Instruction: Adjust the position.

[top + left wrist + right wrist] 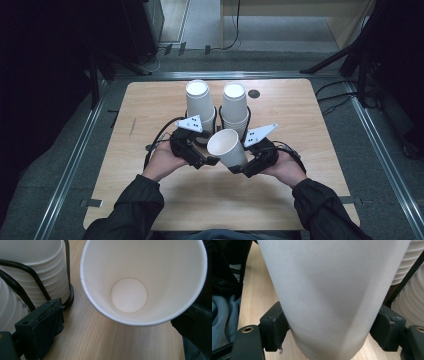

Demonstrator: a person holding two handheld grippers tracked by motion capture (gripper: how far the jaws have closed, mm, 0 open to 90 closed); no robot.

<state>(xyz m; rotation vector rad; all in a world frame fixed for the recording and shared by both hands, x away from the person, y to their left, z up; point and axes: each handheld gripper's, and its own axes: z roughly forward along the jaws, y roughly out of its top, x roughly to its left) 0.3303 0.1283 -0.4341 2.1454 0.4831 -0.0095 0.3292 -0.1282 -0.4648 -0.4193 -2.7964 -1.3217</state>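
On the floor stands a wooden table (pixel 150 105), the biggest thing to see, with a small dark round spot (pixel 254 93) near its 12 o'clock edge.

Next come the person's two arms in dark sleeves (pixel 131 205), reaching up from 6 o'clock.

Two tall stacks of white paper cups stand upside down in a black wire holder (pixel 37 281), side by side past the middle of the table, toward 12 o'clock. One stack, the left stack (pixel 199 102), sits at 11 o'clock from the hands, and the right stack (pixel 235 107) sits at 1 o'clock from them.

A single paper cup (pixel 227 146) is in the middle of the table, just at 6 o'clock from the stacks. It is tipped, with its open mouth turned toward 9 o'clock and a bit up. From the left gripper view you look right down into it and see its round bottom.

The right gripper (pixel 248 162) is at 3 o'clock from the cup. Its two black pads press on the cup's sides, one on each side, so it is clamped on the cup.

The left gripper (pixel 205 159) is at 9 o'clock from the cup, close to the rim. Its jaws are spread wide apart and hold nothing. One black pad (pixel 40 325) shows by the wire holder's foot.
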